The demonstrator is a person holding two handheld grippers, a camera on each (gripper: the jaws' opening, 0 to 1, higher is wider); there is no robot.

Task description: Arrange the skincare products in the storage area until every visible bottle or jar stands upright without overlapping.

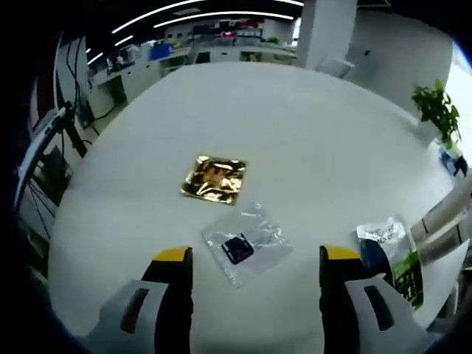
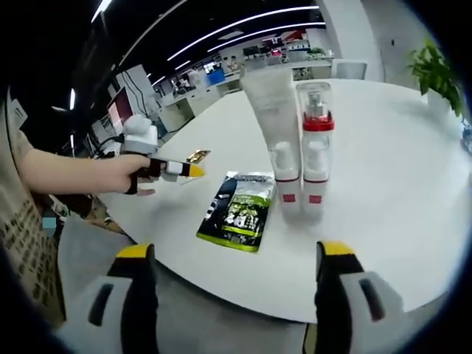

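Note:
In the left gripper view a gold foil sachet (image 1: 214, 178) lies flat on the white round table (image 1: 310, 125). Nearer lies a clear plastic bag holding a small dark item (image 1: 243, 245). My left gripper (image 1: 257, 259) hovers open just short of that bag. At the right edge lies a dark green packet (image 1: 389, 254). In the right gripper view a white tube (image 2: 274, 125) and a clear pump bottle with a red collar (image 2: 315, 147) stand upright side by side. The green packet (image 2: 240, 210) lies flat left of them. My right gripper (image 2: 234, 258) is open, below the table edge.
A person's hand holds the left gripper (image 2: 166, 168) at the left of the right gripper view, beside the gold sachet (image 2: 196, 155). A potted plant (image 1: 436, 110) stands beyond the table's far right. Desks and office equipment line the background.

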